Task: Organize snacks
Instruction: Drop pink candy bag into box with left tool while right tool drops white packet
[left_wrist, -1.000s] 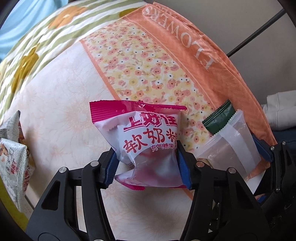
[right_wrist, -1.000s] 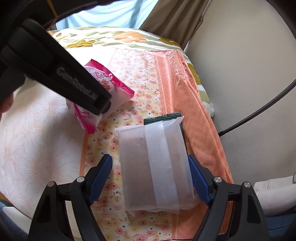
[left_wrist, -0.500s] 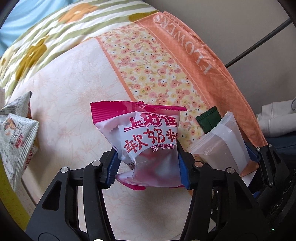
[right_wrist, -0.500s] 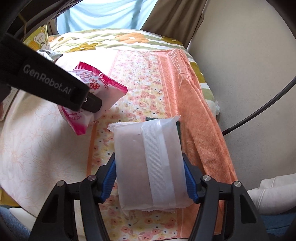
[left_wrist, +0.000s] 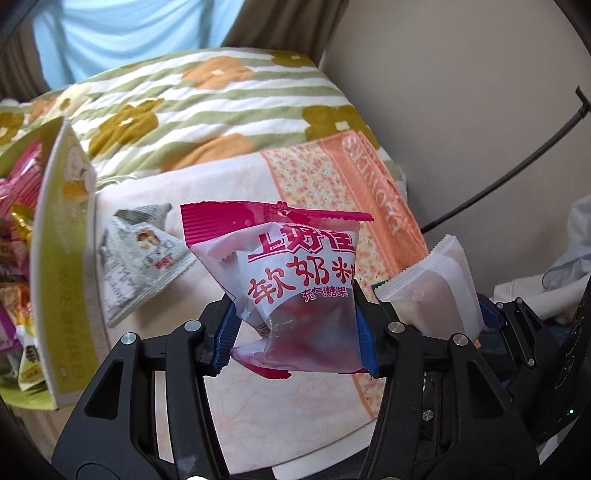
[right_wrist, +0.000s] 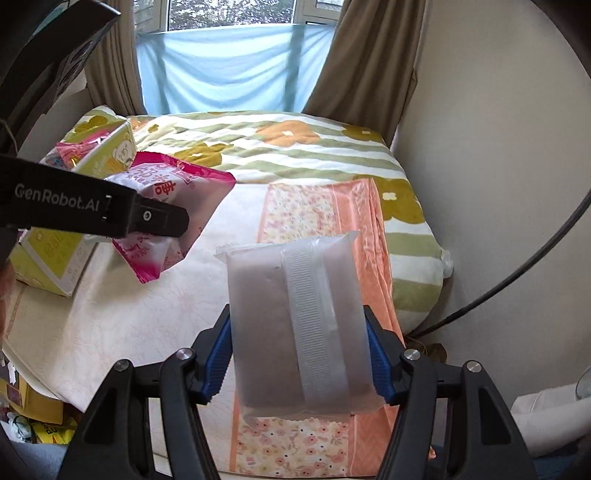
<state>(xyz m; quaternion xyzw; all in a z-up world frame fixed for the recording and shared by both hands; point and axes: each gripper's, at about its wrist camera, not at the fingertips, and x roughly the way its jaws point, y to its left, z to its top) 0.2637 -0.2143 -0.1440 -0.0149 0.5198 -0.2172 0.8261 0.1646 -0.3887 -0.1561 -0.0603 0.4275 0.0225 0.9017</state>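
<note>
My left gripper is shut on a pink and white candy packet and holds it above the bed; the packet also shows in the right wrist view. My right gripper is shut on a frosted white snack packet, lifted off the floral towel; it shows at the right of the left wrist view. A yellow-green snack box holding several packets stands at the left, also seen in the right wrist view.
A grey printed packet lies on the cream cloth beside the box. A green striped blanket covers the far bed. A wall and a black cable are at the right. Curtains hang behind.
Both grippers have risen and tilted up with their packets. The right gripper closed on the white packet and lifted it. The snack box has come into view at the left.
</note>
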